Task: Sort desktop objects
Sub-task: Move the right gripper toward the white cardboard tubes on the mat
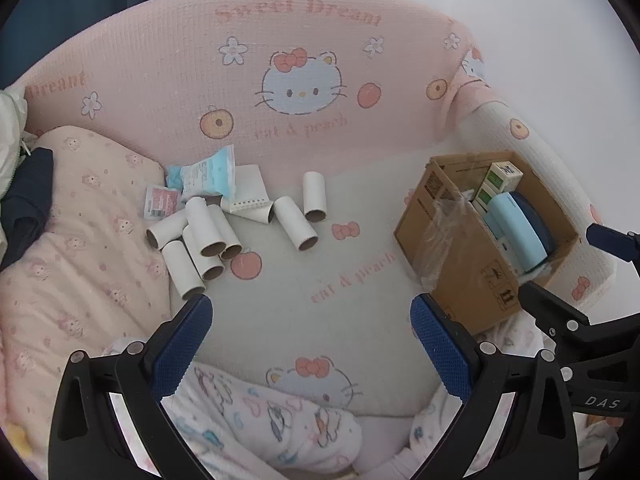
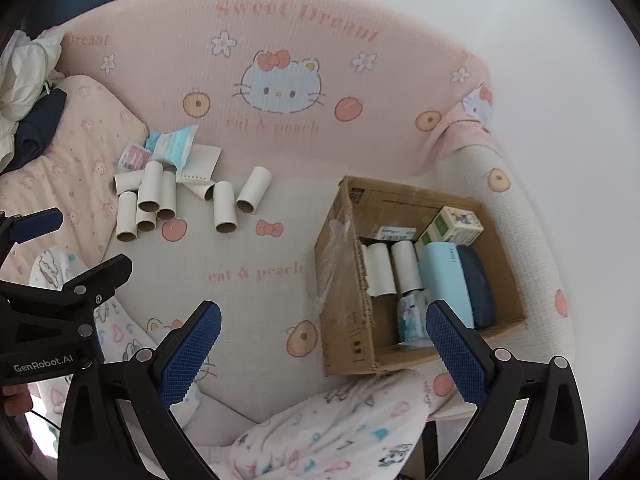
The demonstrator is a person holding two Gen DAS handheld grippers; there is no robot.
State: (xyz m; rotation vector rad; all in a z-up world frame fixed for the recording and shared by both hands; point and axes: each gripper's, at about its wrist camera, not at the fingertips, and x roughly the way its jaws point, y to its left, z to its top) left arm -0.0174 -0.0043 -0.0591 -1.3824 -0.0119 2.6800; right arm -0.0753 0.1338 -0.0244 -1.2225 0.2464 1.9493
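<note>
The left gripper (image 1: 311,320) hangs wide open over the mat (image 1: 280,280), nothing between its blue pads (image 1: 182,344). The right gripper (image 2: 323,330) is spread just as wide and also empty; its right pad (image 2: 456,350) overlaps the near edge of the box (image 2: 348,280) in its own view, but whether it touches cannot be told. Each gripper shows in the other's camera: the right one at 3 o'clock in the left view, the left one at 9 o'clock in the right view.

A heap of tubes (image 1: 208,236) lies on the mat at about 10 o'clock from the left gripper, just beside a pink pillow (image 1: 80,240). 5 lie bunched together, touching one another, open ends mostly toward the camera. 2 more tubes (image 1: 296,222) lie a little apart toward 12 o'clock. Behind the heap, against the pink backrest (image 1: 280,80), are a blue-white packet (image 1: 208,172), a small pink packet (image 1: 162,202) and a notepad (image 1: 250,194).

The box sits at 2 o'clock from the left gripper, in the corner of the mat against the bolster (image 2: 520,208). Inside, in the right view, 2 tubes (image 2: 394,268) lie side by side, with a pale blue case (image 2: 446,280), a dark blue case (image 2: 476,284) and small green-white cartons (image 2: 452,226) beside them. Clear tape (image 2: 336,264) hangs off the box's left wall.

A printed blanket (image 2: 340,420) lies at 6 o'clock in both views.
</note>
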